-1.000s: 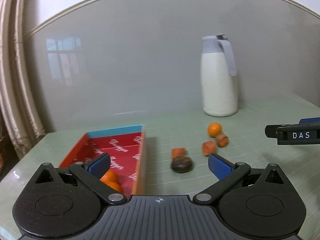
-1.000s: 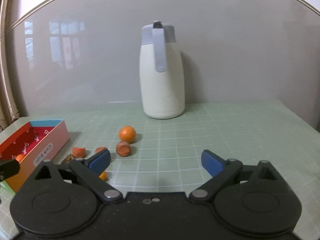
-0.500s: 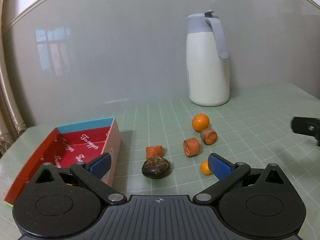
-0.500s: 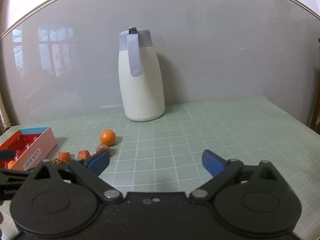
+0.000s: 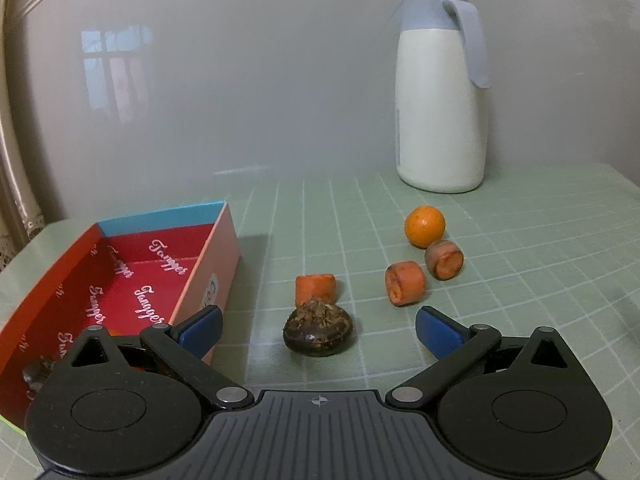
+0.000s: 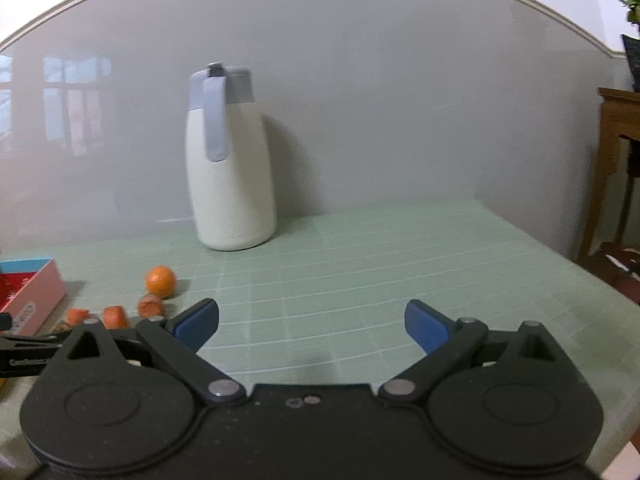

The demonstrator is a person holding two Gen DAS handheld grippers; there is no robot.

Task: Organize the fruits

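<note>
In the left wrist view my left gripper (image 5: 318, 326) is open, and a dark brown round fruit (image 5: 318, 331) lies on the mat between its blue fingertips. Just behind that fruit stands an orange chunk (image 5: 315, 289). Two more orange chunks (image 5: 404, 282) (image 5: 444, 259) and a round orange (image 5: 424, 226) lie further right. The red open box (image 5: 132, 276) sits at the left, with fruit in its near end partly hidden by the gripper. My right gripper (image 6: 312, 325) is open and empty over bare mat. The orange (image 6: 160, 281) and the box (image 6: 30, 294) are at its far left.
A white jug with a grey lid (image 5: 440, 92) stands at the back against the grey wall, also visible as the jug (image 6: 230, 160) in the right wrist view. The green gridded mat (image 6: 380, 272) covers the table. A wooden piece of furniture (image 6: 612, 168) stands beyond the table's right edge.
My left gripper has swung from over the box to the loose fruits and come close to the dark fruit. My right gripper has drawn back to the right, away from the fruits.
</note>
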